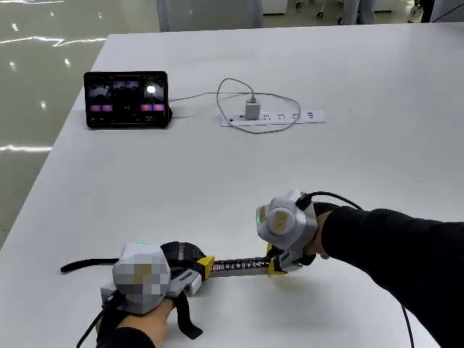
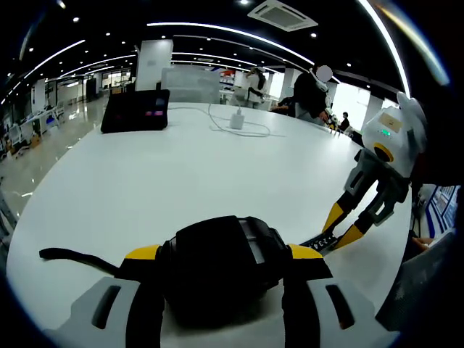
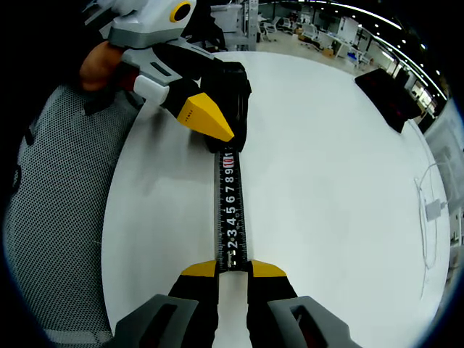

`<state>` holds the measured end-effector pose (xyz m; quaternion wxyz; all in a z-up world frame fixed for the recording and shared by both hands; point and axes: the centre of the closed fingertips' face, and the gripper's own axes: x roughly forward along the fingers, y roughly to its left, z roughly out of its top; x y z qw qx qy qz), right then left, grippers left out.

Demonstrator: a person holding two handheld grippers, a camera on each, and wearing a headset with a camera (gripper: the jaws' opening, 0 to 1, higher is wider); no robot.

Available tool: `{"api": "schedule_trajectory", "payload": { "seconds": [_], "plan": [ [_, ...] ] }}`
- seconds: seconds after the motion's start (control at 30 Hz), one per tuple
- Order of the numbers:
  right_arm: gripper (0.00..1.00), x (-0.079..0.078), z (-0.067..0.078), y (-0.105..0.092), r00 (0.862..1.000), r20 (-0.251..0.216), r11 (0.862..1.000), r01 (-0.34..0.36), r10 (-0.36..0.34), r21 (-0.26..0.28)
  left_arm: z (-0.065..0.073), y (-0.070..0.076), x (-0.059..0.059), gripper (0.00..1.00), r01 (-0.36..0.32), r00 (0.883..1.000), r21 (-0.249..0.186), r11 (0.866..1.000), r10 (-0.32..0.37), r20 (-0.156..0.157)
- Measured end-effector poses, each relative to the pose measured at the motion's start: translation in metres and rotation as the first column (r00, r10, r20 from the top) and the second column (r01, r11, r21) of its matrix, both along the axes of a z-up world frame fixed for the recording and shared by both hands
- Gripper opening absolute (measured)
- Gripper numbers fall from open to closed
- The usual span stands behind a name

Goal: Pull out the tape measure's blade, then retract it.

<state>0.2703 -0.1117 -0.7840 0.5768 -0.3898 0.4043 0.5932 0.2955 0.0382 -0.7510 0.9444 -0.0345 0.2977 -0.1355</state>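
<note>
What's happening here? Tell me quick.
A person is working at a white table with a gripper in each hand. The left gripper clamps the black tape measure. The right gripper pinches the end of the blade. A short length of blade is out between them, numbers facing up. A tablet and a power strip sit at the far side.
</note>
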Motion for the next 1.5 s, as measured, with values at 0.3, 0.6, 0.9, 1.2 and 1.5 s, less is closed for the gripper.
{"api": "schedule_trajectory", "payload": {
  "seconds": [0.3,0.6,0.9,1.2,1.5],
  "plan": [
    [0.1,0.001,-0.001,0.007,1.0,-0.009,1.0,0.019,-0.019,-0.008,0.0,0.0,0.0,0.61,0.0,1.0,-0.002,1.0,0.0,-0.003],
    [0.1,0.0,-0.001,0.016,1.0,0.002,1.0,0.02,-0.02,0.006,0.0,0.0,0.0,0.61,0.0,1.0,-0.009,1.0,0.0,-0.003],
    [0.1,0.0,-0.001,0.02,1.0,0.001,0.999,0.029,-0.029,0.014,0.0,0.0,0.0,0.61,-0.001,1.0,-0.015,1.0,0.001,-0.002],
    [0.1,0.0,-0.001,0.023,0.999,-0.006,0.999,0.033,-0.033,0.021,0.0,0.0,0.0,0.61,0.0,1.0,-0.025,1.0,0.0,-0.005],
    [0.11,0.0,-0.001,0.03,0.999,-0.013,0.999,0.034,-0.033,0.03,0.001,0.002,0.0,0.61,-0.011,1.0,-0.054,0.998,0.011,-0.007]
  ]
}}
